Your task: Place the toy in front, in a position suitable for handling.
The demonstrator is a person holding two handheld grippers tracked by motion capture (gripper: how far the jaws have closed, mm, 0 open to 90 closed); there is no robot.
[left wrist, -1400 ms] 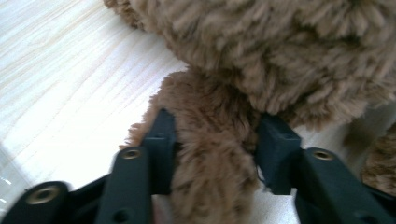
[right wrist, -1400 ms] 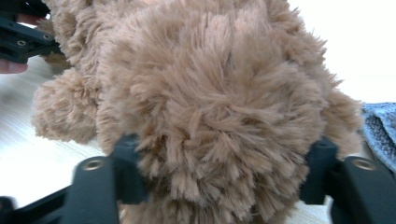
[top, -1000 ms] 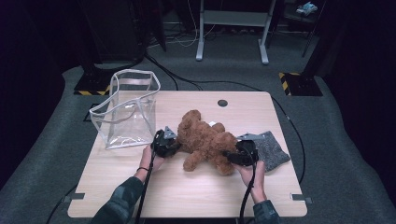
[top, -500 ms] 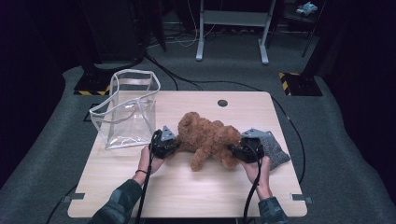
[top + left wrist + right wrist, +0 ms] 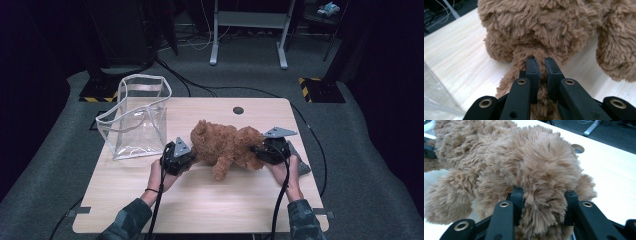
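Lift step — left gripper (image 5: 540, 65) jaws nearly shut, pinching plush bear (image 5: 225, 145) limb; right gripper (image 5: 543, 195) jaws part-open, clamping its limb. Next, probably: carry level to clear bag (image 5: 134, 117).

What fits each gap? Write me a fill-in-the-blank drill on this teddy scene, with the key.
1. The left hand-held gripper is shut on a thin limb of the ____ plush bear.
2. The right hand-held gripper clamps a ____ part of the bear.
3. The clear bag stands at the table's ____ side in the high view.
4. The grey cloth lies beside the ____ hand-held gripper.

Missing words: brown; thicker; left; right
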